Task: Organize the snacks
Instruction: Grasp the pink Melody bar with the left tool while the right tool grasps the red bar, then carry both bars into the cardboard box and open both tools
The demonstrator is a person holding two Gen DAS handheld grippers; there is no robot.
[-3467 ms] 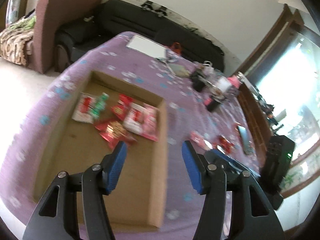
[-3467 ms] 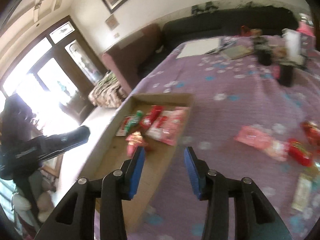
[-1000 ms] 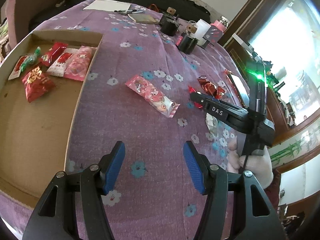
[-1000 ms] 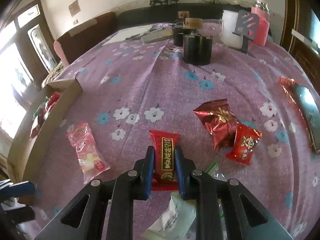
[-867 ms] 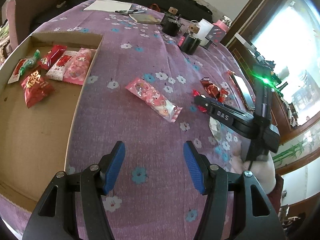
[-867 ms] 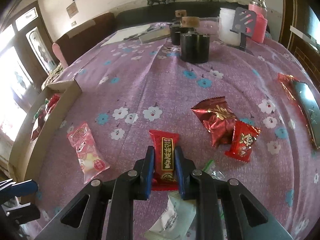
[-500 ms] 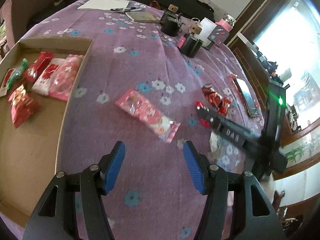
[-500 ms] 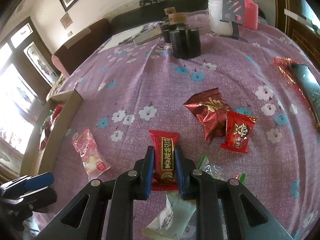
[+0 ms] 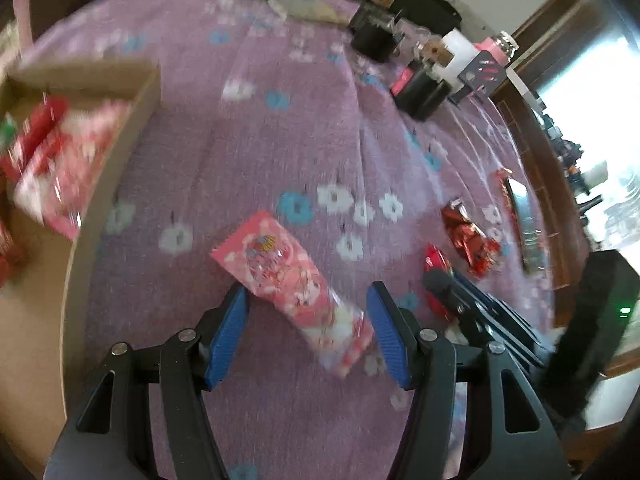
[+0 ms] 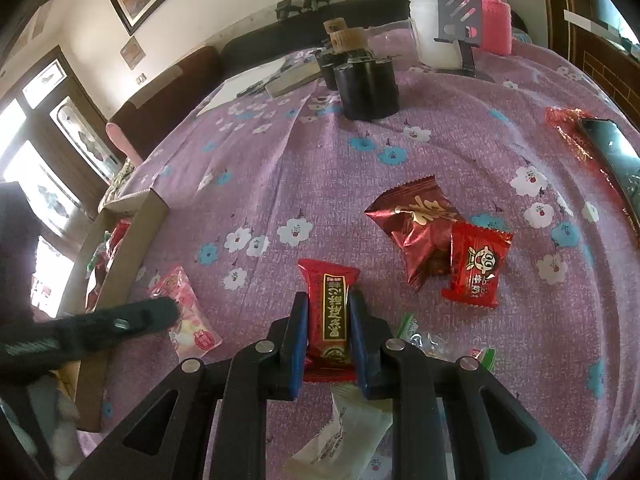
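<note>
My right gripper (image 10: pixel 329 334) is shut on a red snack bar with a gold label (image 10: pixel 332 312), held above the purple flowered tablecloth. My left gripper (image 9: pixel 306 332) is open and hangs just over a long pink snack packet (image 9: pixel 290 280) that lies slantwise on the cloth, its lower end between the blue pads without touching them. The same pink packet (image 10: pixel 186 312) shows in the right wrist view, partly behind the left gripper's dark finger (image 10: pixel 120 322). A cardboard tray (image 9: pixel 116 160) at the left holds several red and pink snacks (image 9: pixel 60 160).
Loose on the cloth lie a crinkled red foil packet (image 10: pixel 412 220), a small red packet with a cartoon face (image 10: pixel 476 264), a white packet (image 10: pixel 344 436) and a clear green-edged wrapper (image 10: pixel 432 338). A black holder (image 10: pixel 366 88), white cup (image 10: pixel 434 36) and pink bottle (image 10: pixel 490 12) stand at the back. A phone (image 10: pixel 614 156) lies far right.
My left gripper has moved forward and down over the cloth, so the pink packet now lies between its open fingers. My right gripper has stayed shut on the red bar and rolled slightly.
</note>
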